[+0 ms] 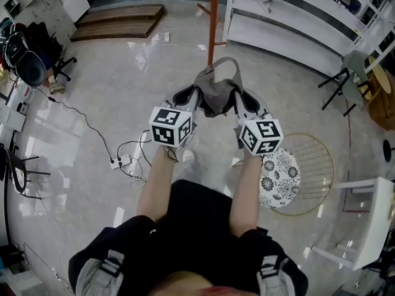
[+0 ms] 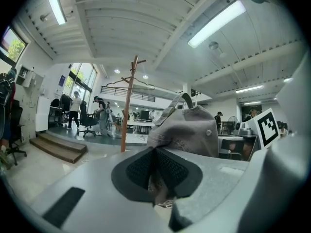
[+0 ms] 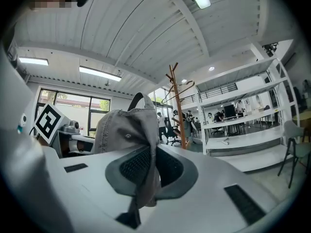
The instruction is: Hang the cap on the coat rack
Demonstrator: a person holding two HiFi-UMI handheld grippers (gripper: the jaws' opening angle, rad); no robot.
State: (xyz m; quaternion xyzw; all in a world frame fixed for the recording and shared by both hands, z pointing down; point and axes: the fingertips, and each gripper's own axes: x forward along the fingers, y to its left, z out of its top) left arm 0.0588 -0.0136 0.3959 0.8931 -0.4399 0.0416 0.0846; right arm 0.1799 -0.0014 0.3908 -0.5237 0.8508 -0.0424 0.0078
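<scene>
A grey cap (image 1: 216,94) hangs between my two grippers in front of the person, its strap loop arching on top. My left gripper (image 1: 188,97) is shut on the cap's left edge, and my right gripper (image 1: 244,100) is shut on its right edge. In the left gripper view the cap (image 2: 187,132) bulges up to the right, fabric pinched in the gripper (image 2: 156,178). In the right gripper view the cap (image 3: 121,130) rises to the left of the gripper (image 3: 148,171). The wooden coat rack (image 1: 213,17) stands just beyond the cap; its pole (image 2: 128,106) and hooked top (image 3: 178,106) show ahead.
A long white shelf unit (image 1: 296,23) runs behind the rack at the right. A gold wire chair with a floral cushion (image 1: 279,177) stands at the lower right. A power strip with cables (image 1: 121,161) lies on the floor at the left. A wooden platform (image 1: 117,20) lies far left.
</scene>
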